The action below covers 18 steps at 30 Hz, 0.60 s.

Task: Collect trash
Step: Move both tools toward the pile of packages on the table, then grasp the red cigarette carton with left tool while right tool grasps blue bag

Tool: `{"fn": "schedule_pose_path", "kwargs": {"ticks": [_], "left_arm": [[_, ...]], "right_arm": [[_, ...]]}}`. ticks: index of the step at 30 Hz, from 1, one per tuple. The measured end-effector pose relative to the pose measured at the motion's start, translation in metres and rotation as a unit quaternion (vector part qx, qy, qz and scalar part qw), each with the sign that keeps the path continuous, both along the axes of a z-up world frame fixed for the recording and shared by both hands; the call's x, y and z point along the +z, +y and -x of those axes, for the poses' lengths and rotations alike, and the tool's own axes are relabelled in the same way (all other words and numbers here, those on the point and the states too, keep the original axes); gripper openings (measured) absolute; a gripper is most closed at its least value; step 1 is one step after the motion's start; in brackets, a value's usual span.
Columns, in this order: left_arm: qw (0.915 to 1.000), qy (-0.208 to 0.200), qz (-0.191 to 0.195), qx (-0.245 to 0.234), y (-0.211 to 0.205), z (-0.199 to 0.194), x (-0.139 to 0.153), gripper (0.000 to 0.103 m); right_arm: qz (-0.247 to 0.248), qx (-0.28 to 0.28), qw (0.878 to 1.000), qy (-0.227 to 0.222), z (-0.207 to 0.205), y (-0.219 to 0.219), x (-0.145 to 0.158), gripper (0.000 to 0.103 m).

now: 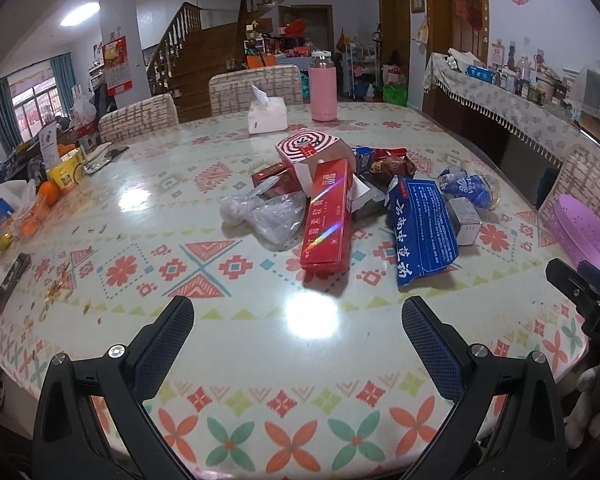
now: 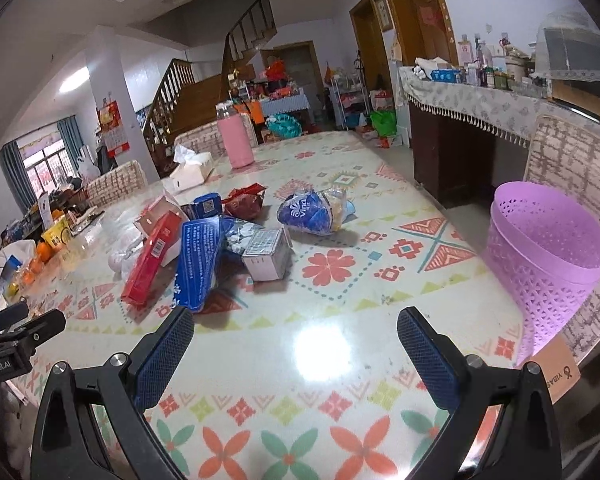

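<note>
A pile of trash lies mid-table: a long red carton (image 1: 327,216) (image 2: 150,258), a blue packet (image 1: 424,228) (image 2: 198,260), a clear plastic bag (image 1: 266,212), a red-and-white spiral box (image 1: 309,148), a grey box (image 1: 466,220) (image 2: 268,254), a blue tissue wrapper (image 1: 466,186) (image 2: 314,212) and a dark red snack bag (image 1: 394,164) (image 2: 246,202). A purple basket (image 1: 582,232) (image 2: 540,256) stands at the table's right edge. My left gripper (image 1: 298,320) is open and empty, short of the pile. My right gripper (image 2: 296,332) is open and empty, left of the basket.
A pink bottle (image 1: 323,88) (image 2: 236,140) and a white tissue box (image 1: 267,114) (image 2: 192,172) stand at the far side of the patterned table (image 1: 220,360). Oranges (image 1: 46,194) and a yellow cup (image 1: 66,172) sit at the left edge. Crumbs (image 1: 58,284) are scattered at front left. Chairs surround the table.
</note>
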<state>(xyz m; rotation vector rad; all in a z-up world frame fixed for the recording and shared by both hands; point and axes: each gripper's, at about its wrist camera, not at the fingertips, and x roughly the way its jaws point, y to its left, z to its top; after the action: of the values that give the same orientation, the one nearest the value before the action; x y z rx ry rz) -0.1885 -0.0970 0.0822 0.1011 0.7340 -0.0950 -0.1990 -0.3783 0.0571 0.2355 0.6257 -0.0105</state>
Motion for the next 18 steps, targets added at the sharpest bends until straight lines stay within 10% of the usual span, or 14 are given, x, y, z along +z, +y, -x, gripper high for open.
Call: {"fn": "schedule_pose_path", "kwargs": {"ticks": [18], "left_arm": [[0.9994, 0.033, -0.014, -0.005, -0.002, -0.086, -0.018, 0.103]], "right_arm": [[-0.023, 0.084, 0.995, 0.037, -0.094, 0.027, -0.001, 0.095]]}}
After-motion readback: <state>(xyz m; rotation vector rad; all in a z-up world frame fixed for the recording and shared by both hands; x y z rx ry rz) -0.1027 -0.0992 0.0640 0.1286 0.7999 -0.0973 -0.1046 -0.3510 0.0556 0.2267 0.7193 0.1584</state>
